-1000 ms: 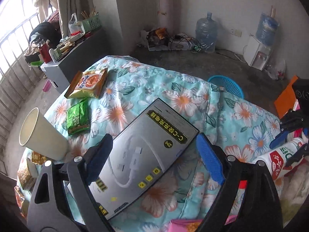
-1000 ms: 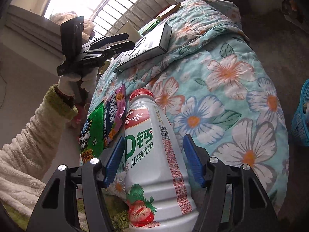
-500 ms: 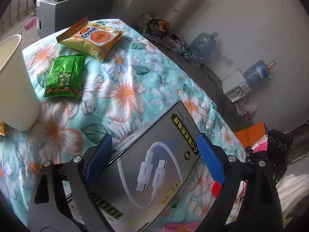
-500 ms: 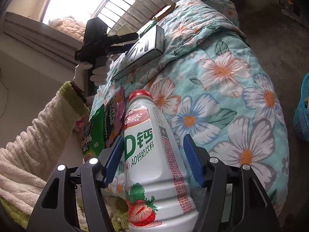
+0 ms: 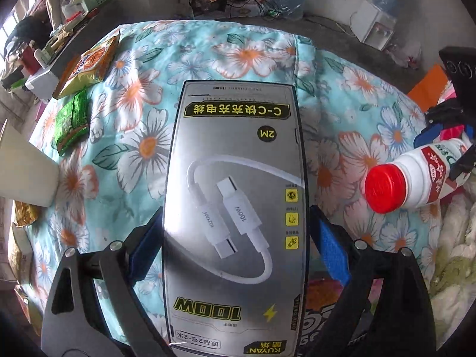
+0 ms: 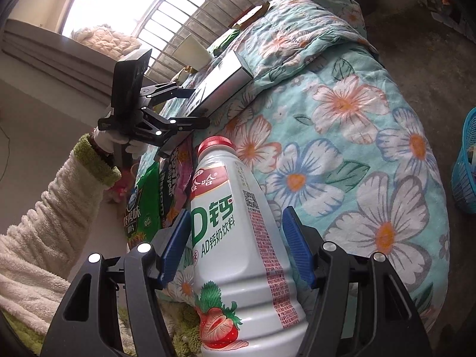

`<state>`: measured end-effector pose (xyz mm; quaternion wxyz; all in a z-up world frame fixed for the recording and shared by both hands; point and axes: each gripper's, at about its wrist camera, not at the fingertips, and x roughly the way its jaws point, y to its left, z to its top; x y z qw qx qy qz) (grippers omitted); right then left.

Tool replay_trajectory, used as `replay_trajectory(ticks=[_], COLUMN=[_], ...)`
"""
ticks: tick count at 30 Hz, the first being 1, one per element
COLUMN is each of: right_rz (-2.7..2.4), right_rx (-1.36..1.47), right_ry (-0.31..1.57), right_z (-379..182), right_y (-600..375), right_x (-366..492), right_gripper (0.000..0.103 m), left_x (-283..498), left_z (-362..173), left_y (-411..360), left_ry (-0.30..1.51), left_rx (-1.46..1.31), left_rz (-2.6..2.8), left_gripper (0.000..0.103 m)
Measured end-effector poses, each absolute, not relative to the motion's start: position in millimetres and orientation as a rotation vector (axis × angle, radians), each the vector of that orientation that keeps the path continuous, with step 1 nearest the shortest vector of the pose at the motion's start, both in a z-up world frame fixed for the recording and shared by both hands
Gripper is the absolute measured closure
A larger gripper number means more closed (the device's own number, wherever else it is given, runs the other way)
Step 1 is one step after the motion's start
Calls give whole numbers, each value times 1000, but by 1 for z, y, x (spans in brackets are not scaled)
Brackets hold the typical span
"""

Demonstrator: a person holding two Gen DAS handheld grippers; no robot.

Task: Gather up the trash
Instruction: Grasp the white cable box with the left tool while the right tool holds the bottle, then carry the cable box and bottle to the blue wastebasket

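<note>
In the left wrist view the left claw [image 5: 236,245] fills the bottom of the frame, its blue pads pressed on both long edges of a grey cable box [image 5: 236,196] that it grips over the floral quilt [image 5: 253,56]. At the right edge the bottle [image 5: 416,175], red cap toward the camera, sits in the right claw [image 5: 446,151]. At left centre stands a pale cup [image 5: 26,166]; above it lie a green packet [image 5: 73,120] and, further up, an orange packet [image 5: 89,65]. In the right wrist view the right claw [image 6: 236,244] at the bottom holds the white bottle [image 6: 235,244], left pad on the label and right pad close against its other side. Left of the bottle lie a green bag [image 6: 142,205] and a pink bag [image 6: 175,178]. Higher at left centre, the left claw [image 6: 190,110] clamps the box [image 6: 221,81] above the quilt [image 6: 357,136], and a blue basket [image 6: 465,163] shows at the right edge.
</note>
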<state>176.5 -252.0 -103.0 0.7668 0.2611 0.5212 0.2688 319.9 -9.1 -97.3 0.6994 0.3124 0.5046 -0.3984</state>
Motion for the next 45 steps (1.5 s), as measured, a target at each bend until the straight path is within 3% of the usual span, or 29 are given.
replay_trajectory(ticks=[8,11,19,27,30,33,45], right_rz=[553,555,610,658,656,644,588], right_rx=[462,410,227,139,144,174,418], right_ry=[1162,1189,1301,1359,1369,1361,1193], right_z=[-86,-79,-82,-91,-98,-100,-73], right_y=[-241,-236,-201,-176,-173,-175,-228], right_x=[187,196,215,213,211,209,181], right_gripper=[41,34,34,34,35,45,45], left_x=[319,318,307,302,298,289,262], left_z=[-99,-100,-97,-95,-93,-88,-41], left_y=[-10,-11,-22,-27,-30,-34,-44], left_ry=[1150,1153,1150,1131,1102,1062,952], left_rx=[646,647,675,702,723,758,782], left_rz=[-778,-737,-664,-624,-608,-585,-516], left_gripper=[16,18,25,26,26,26,26])
